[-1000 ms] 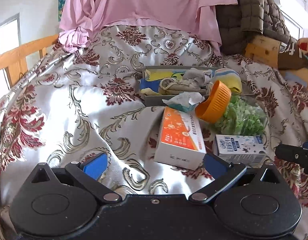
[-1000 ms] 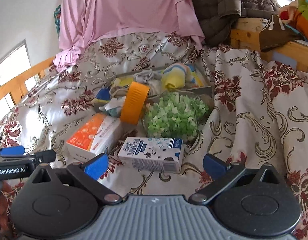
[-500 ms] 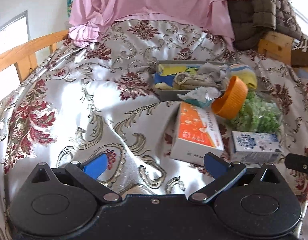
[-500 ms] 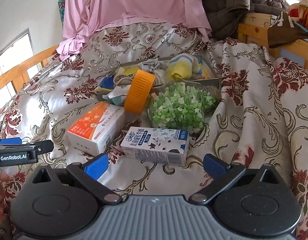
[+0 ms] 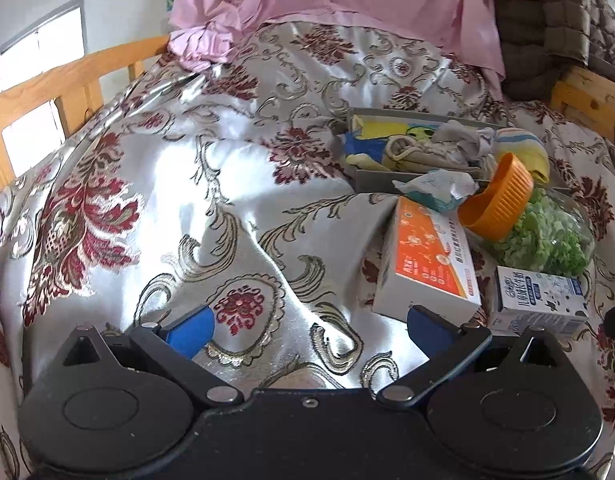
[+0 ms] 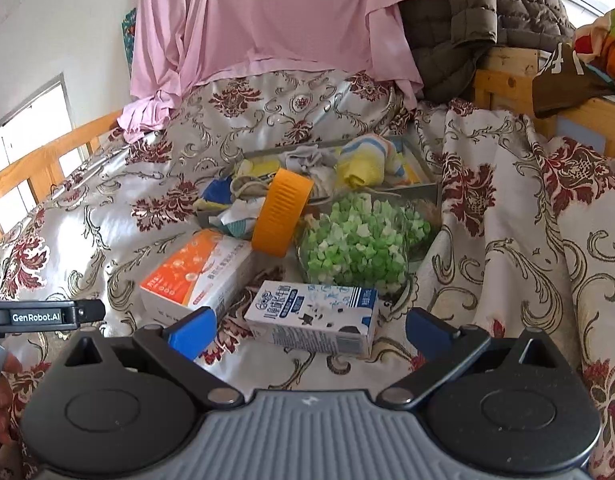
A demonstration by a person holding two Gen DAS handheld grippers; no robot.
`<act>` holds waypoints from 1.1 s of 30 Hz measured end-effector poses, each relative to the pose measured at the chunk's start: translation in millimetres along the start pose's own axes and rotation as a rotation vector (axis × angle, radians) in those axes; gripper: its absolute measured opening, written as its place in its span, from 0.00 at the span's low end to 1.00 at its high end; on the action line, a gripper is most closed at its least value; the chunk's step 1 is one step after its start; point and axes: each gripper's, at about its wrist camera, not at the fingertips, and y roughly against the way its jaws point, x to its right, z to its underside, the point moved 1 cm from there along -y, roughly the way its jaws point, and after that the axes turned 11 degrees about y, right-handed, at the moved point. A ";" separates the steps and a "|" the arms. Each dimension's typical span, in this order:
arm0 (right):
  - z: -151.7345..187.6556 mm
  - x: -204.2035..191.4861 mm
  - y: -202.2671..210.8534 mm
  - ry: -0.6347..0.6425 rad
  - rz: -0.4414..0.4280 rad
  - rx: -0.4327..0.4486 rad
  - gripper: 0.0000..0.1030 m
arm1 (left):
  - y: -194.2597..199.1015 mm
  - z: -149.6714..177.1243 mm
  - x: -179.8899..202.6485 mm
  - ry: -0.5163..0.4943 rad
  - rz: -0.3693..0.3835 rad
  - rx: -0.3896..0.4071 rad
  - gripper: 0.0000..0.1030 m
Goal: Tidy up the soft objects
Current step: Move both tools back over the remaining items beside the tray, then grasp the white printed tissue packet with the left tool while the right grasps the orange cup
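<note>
I see both hand-held grippers, left (image 5: 309, 326) and right (image 6: 309, 326), spread wide and gripping nothing. Milk carton (image 6: 313, 316) lies between right's fingers; tissue box (image 5: 427, 260) sits just ahead of left, on the bed (image 5: 187, 208).

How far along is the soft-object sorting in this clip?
Done: several cloths already lie in the gray tray. In hand: nothing; left gripper and right gripper are both open and empty. Left: the crumpled cloth still sits outside the tray beside the orange box.
</note>
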 end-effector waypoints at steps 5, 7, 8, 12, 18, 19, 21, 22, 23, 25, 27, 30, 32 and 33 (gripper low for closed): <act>-3.1 -3.1 5.3 0.015 -0.001 0.055 1.00 | -1.8 -3.0 -5.5 0.044 -0.013 -0.006 0.99; -4.6 -5.4 8.9 0.037 0.008 0.098 1.00 | -1.5 -5.7 -6.2 0.060 -0.015 0.000 0.99; -5.3 -7.2 10.7 0.054 0.018 0.123 1.00 | -1.7 -7.1 -5.9 0.068 -0.014 0.004 0.99; -8.4 -12.5 12.4 0.106 0.047 0.177 1.00 | -6.7 -16.3 -0.5 0.094 -0.012 0.016 0.99; -16.5 -20.0 -0.1 0.200 0.070 0.249 1.00 | -21.3 -28.8 17.0 0.071 0.055 0.037 0.99; -19.0 -21.2 -4.5 0.222 0.076 0.258 1.00 | -25.9 -30.4 20.9 0.051 0.070 0.035 0.99; -25.8 -21.4 -18.1 0.246 0.089 0.284 1.00 | -34.3 -33.3 26.6 0.030 0.090 0.033 0.99; -28.3 -20.1 -23.7 0.240 0.093 0.298 1.00 | -38.9 -35.3 29.3 0.031 0.099 0.032 0.99; -32.6 -16.8 -30.9 0.222 0.088 0.317 1.00 | -43.8 -37.9 31.8 0.037 0.108 0.027 0.99; -40.4 -8.7 -43.5 0.179 0.068 0.349 1.00 | -53.1 -43.7 35.8 0.061 0.127 0.015 0.99; -47.6 1.3 -59.3 0.146 0.046 0.369 1.00 | -63.9 -50.8 38.3 0.103 0.149 -0.006 0.99; -55.1 14.5 -84.0 0.126 -0.013 0.366 1.00 | -84.1 -64.2 39.8 0.202 0.194 -0.052 0.99; -59.4 22.8 -100.2 0.118 -0.052 0.344 1.00 | -96.2 -71.9 40.9 0.251 0.217 -0.075 0.99; -62.1 27.6 -108.6 0.112 -0.086 0.332 1.00 | -103.9 -76.9 42.2 0.265 0.229 -0.088 0.99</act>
